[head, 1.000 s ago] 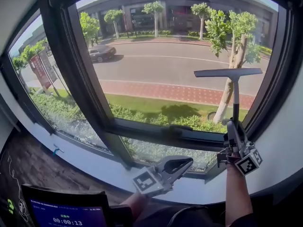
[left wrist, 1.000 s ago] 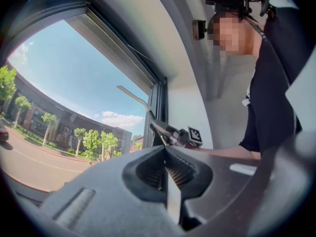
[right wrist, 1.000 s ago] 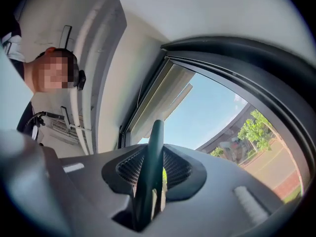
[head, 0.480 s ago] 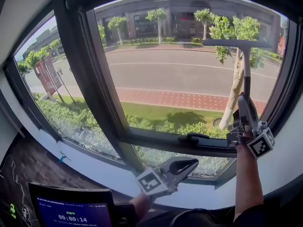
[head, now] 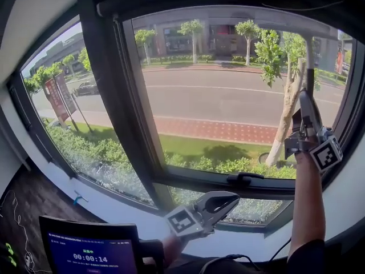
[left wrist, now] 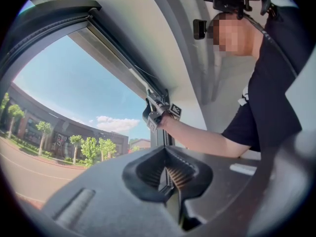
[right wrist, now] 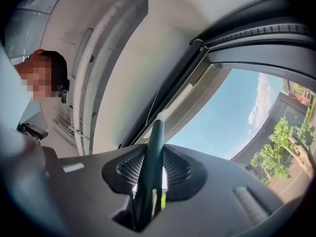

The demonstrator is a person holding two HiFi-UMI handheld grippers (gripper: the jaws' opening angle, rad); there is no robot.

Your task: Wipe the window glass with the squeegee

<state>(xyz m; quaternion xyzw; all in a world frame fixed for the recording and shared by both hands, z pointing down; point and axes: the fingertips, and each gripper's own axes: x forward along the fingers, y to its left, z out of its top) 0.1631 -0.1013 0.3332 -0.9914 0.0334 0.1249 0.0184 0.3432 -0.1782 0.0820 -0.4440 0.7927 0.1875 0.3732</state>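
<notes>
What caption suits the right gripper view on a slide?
Right gripper holds the squeegee up at the window frame.

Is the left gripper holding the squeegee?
No, the left gripper is shut with nothing in it; the squeegee handle is clamped between the jaws of the right gripper.

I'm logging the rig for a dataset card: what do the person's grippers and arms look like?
Both the left gripper and right gripper are grey moulded plastic with dark ribbed pads, and each carries a cube of black-and-white square markers. The right arm is bare below a short black sleeve.
</notes>
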